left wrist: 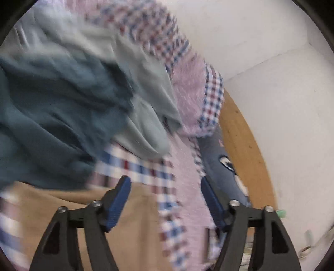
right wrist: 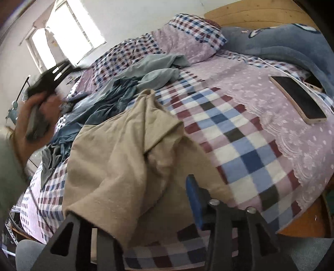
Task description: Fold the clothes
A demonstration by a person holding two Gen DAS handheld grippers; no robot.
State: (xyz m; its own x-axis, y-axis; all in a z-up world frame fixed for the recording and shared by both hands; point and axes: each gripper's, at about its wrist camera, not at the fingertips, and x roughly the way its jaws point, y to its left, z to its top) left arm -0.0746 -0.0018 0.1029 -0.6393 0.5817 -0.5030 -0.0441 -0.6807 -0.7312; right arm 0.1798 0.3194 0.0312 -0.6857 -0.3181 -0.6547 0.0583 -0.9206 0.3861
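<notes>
A tan garment (right wrist: 117, 150) lies crumpled on the checked bed cover (right wrist: 240, 146). My right gripper (right wrist: 154, 200) is low over its near end. The jaws stand apart, the cloth bunches between them and hides the left finger, and the blue right pad (right wrist: 194, 200) is bare. Beyond the tan piece sit a dark teal garment (right wrist: 108, 104) and a pale grey-green one (right wrist: 158, 73). My left gripper (left wrist: 165, 198) is open wide above the tan garment (left wrist: 62, 200) and the cover, gripping nothing. The teal garment (left wrist: 52, 108) and the grey-green one (left wrist: 146, 87) lie ahead of it, blurred.
A phone (right wrist: 298, 100) lies on the cover at the right. A blue blanket (right wrist: 281, 43) and a pillow (right wrist: 187, 39) sit by the wooden headboard (right wrist: 250, 14). A person's hand (right wrist: 33, 116) is at the left, under a window (right wrist: 62, 37). The bed's edge is near.
</notes>
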